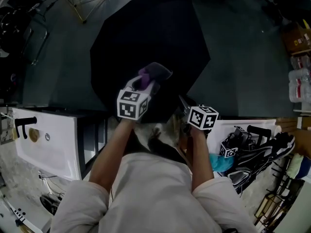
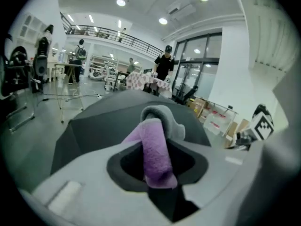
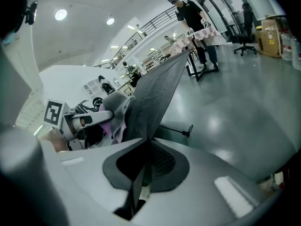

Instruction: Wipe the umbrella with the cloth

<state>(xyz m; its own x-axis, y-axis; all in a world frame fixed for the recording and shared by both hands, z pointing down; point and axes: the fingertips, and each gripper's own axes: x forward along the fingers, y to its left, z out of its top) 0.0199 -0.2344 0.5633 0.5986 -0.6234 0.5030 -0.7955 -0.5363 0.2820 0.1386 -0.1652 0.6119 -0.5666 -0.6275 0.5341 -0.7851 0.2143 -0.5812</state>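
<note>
- Cardboard box [image 1: 297, 37] on the floor at the right edge of the head view: contents cannot be made out.
- Umbrella [image 1: 146, 38]: black, open, canopy facing up, on the dark floor directly ahead of the person.
- Left gripper [image 1: 147, 84]: jaws pinched on a purple and grey cloth [image 2: 155, 149], which is folded and hangs over the near part of the canopy.
- Right gripper [image 3: 145, 168]: jaws pressed together on the canopy's near edge.
- Both forearms reach forward and angle downward, with the left extended further than the right.
</note>
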